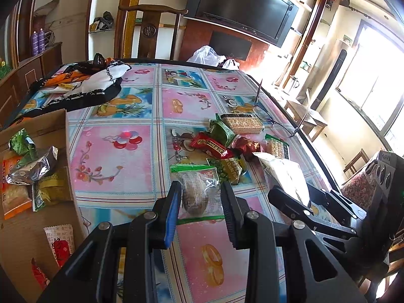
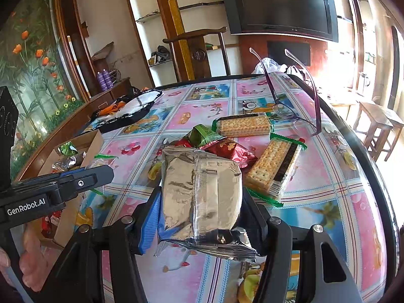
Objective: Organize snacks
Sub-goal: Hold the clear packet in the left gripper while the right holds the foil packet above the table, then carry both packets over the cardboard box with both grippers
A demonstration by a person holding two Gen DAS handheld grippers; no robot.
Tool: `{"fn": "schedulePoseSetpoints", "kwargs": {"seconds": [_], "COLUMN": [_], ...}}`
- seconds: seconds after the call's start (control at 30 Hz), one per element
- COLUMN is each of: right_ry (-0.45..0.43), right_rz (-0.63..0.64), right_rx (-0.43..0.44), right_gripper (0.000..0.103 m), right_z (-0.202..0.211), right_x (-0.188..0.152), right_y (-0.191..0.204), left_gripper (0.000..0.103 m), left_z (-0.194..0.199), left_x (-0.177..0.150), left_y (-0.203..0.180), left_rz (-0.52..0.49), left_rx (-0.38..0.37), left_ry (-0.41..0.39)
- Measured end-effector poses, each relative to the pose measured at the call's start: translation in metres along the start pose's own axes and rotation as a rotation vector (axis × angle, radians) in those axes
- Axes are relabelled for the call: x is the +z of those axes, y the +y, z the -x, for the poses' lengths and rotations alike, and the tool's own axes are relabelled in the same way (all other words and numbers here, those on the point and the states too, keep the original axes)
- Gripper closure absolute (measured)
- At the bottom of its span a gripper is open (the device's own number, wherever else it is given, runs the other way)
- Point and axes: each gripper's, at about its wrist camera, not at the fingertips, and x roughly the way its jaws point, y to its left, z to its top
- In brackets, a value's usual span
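The clear plastic packet with green edges (image 1: 199,192) sits between the left gripper (image 1: 200,199)'s jaws. Left of them stands the open brown cardboard box (image 1: 54,126), wrapped snacks inside. Ahead of the jaws, a heap of small wrapped snacks (image 1: 227,146) lies on the patterned tablecloth (image 1: 111,156). The silver foil packet (image 2: 199,192) sits between the right gripper (image 2: 200,209)'s jaws; just right lies the long cracker pack (image 2: 274,168), the thin-framed glasses (image 2: 290,111) beyond.

Surface: dark-rimmed surface under a pink-and-blue fruit-print cloth (image 2: 192,116)
On it: brown cardboard box (image 1: 54,123), loose wrapped snacks (image 1: 212,146), purple-armed glasses (image 2: 298,116), black-and-white fabric bag (image 2: 133,108)
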Motion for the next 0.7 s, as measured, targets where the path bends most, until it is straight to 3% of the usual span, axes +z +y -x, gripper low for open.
{"fn": "schedulePoseSetpoints", "kwargs": {"seconds": [0.7], "right_ry": [-0.024], "right_rz": [0.012], "right_rx": [0.015], "right_gripper": [0.04], "right_z": [0.003], "right_x": [-0.002], "right_y": [0.017], "left_gripper": [0.072], "left_z": [0.023], "left_x": [0.007], "left_y": [0.04], "left_rz": [0.078], "left_rx": [0.026], "left_ry": [-0.057]}}
